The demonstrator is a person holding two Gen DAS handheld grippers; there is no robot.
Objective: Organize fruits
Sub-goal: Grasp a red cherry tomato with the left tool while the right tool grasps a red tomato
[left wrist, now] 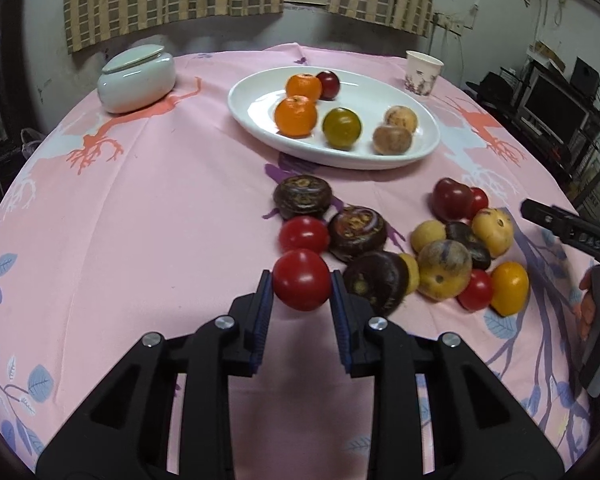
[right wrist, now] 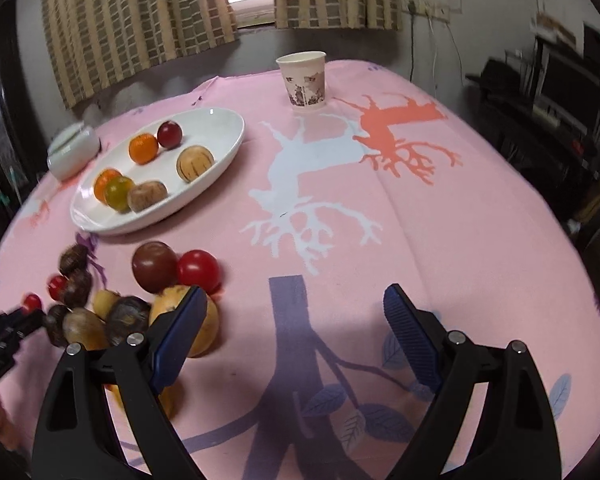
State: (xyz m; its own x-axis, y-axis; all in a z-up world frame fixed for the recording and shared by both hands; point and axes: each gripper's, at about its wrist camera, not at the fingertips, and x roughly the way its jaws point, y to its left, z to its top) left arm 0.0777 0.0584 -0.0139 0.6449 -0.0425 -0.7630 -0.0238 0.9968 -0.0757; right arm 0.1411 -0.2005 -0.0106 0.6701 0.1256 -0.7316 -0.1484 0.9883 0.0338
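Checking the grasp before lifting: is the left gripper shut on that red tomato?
Shut. The left gripper has both blue pads pressed against the red tomato.

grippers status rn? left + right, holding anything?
Left gripper: shut on a red tomato.
Right gripper: open, nothing between its fingers, only the pink tablecloth beneath.

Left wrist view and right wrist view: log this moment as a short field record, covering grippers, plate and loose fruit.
left gripper: shut on red tomato
right gripper: open, nothing between its pads
white plate: holds two oranges, a dark red fruit, a green-yellow fruit, two brown fruits
loose pile: mixed fruit on pink tablecloth
paper cup: upright, beyond plate
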